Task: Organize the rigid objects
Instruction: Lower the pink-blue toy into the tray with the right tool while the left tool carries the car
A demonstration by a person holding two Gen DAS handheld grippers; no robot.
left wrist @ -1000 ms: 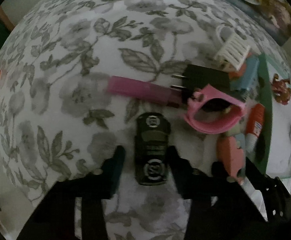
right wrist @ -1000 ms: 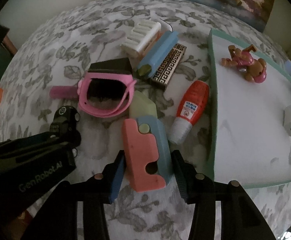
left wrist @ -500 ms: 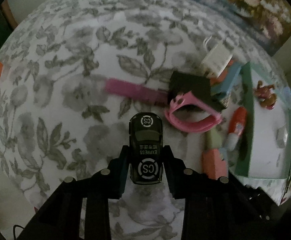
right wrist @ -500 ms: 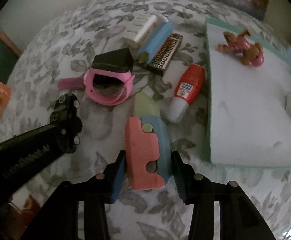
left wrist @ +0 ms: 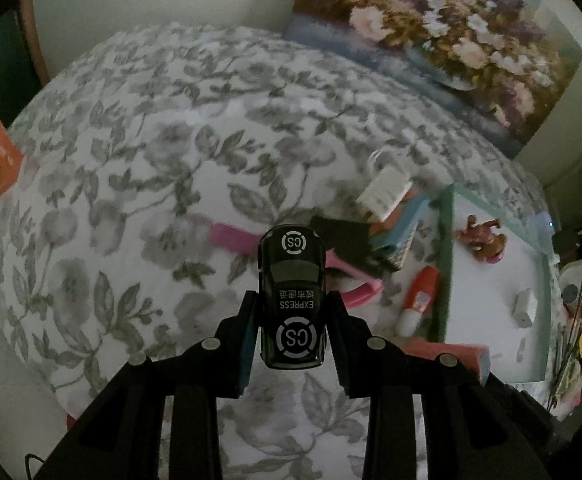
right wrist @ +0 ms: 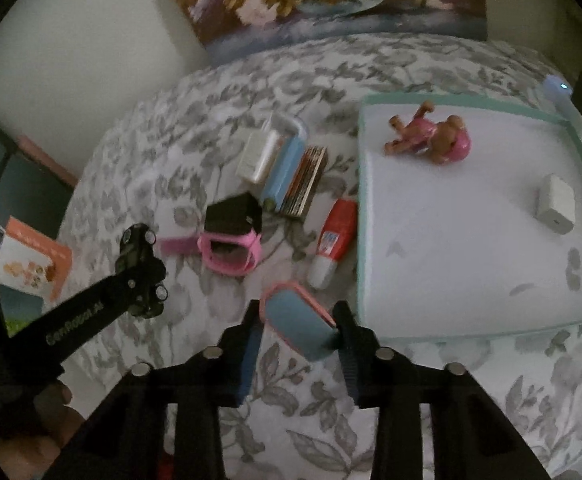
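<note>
A black toy car (left wrist: 292, 300) is clamped lengthwise in the left gripper (left wrist: 291, 316), long axis pointing away, and a pink-and-blue block (right wrist: 298, 320) is gripped, tilted, by the right gripper (right wrist: 297, 334). Both, resting on the floral cloth (left wrist: 151, 168) a second ago, are now raised above it. Beyond, the pink watch (right wrist: 230, 254) and teal-rimmed tray (right wrist: 471, 320) are seen.

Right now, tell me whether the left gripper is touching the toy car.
Touching. The left wrist view shows the left gripper with both fingers pressed against the sides of the toy car, held above the bedspread.
</note>
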